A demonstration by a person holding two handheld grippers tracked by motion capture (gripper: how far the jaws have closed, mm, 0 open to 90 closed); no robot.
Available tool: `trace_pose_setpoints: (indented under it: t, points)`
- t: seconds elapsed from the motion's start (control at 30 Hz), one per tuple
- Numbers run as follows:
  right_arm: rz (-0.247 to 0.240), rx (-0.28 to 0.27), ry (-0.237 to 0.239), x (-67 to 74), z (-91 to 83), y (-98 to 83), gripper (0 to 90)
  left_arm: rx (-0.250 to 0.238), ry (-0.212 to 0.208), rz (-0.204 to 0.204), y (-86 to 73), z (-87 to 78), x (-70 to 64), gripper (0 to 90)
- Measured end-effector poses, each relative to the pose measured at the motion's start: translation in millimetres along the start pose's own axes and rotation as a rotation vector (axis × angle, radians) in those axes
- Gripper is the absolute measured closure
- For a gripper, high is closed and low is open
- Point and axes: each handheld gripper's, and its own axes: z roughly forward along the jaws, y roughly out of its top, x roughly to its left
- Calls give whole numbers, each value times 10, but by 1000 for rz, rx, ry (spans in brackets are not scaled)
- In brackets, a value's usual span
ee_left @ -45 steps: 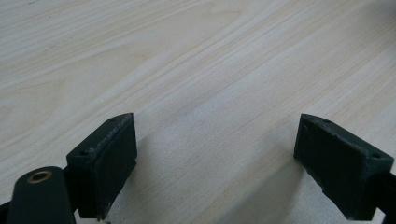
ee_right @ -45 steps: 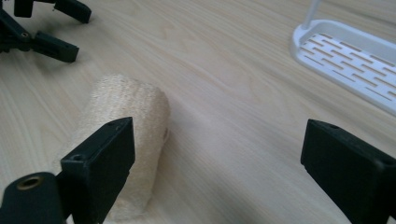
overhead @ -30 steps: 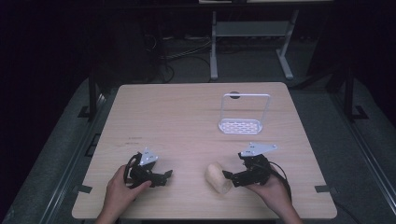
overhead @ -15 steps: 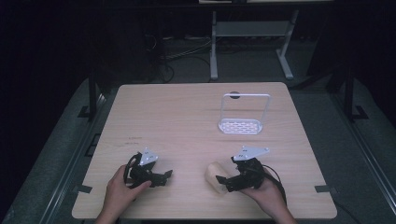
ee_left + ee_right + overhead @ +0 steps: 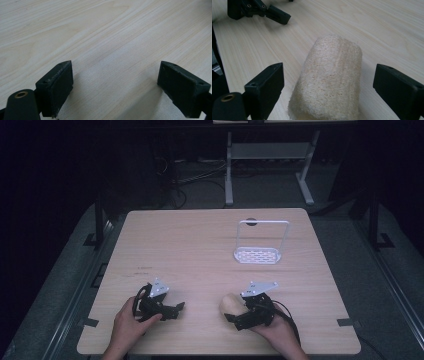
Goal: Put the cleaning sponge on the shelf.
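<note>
A beige loofah sponge [image 5: 228, 304] [image 5: 332, 75] lies on its side on the wooden table [image 5: 195, 245], near the front edge. My right gripper [image 5: 235, 316] [image 5: 342, 87] is open, with one jaw on either side of the loofah and a gap between each jaw and it. My left gripper [image 5: 175, 309] [image 5: 115, 85] rests low over bare wood at the front left, open, nothing between its jaws. It also appears far off in the right gripper view as the left gripper [image 5: 262, 11].
A white perforated tray with a tall wire handle [image 5: 258, 254] stands at the back right of the table. Metal frame legs [image 5: 229, 165] stand on the dark floor beyond the far edge.
My right gripper has slid left and toward the front edge, closing in so its jaws now straddle the loofah. The left gripper has stayed put.
</note>
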Motion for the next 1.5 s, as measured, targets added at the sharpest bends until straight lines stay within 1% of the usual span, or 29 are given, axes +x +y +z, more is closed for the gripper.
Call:
trace_pose_setpoints:
  t: [0.2, 0.4, 0.7, 0.77, 0.8, 0.97, 1.03, 1.1, 1.33, 1.5]
  points:
    - [1, 6, 0, 4, 51, -20, 98, 0, 0, 0, 0, 0, 0, 126]
    - [7, 28, -1, 8, 139, -57, 99, 0, 0, 0, 0, 0, 0, 126]
    - [10, 43, -5, 5, 178, -78, 104, 0, 0, 0, 0, 0, 0, 126]
    - [6, 50, -9, 3, 183, -79, 120, 0, 0, 0, 0, 0, 0, 126]
    - [4, 52, -6, 0, 183, -81, 149, 0, 0, 0, 0, 0, 0, 126]
    - [9, 61, -7, -1, 190, -93, 158, 0, 0, 0, 0, 0, 0, 126]
    - [12, 61, 0, -3, 190, -95, 208, 0, 0, 0, 0, 0, 0, 126]
    - [7, 65, 0, -8, 184, -98, 224, 0, 0, 0, 0, 0, 0, 126]
    - [3, 71, 6, -23, 170, -108, 245, 0, 0, 0, 0, 0, 0, 126]
    - [-16, 67, 13, -39, 156, -119, 259, 0, 0, 0, 0, 0, 0, 126]
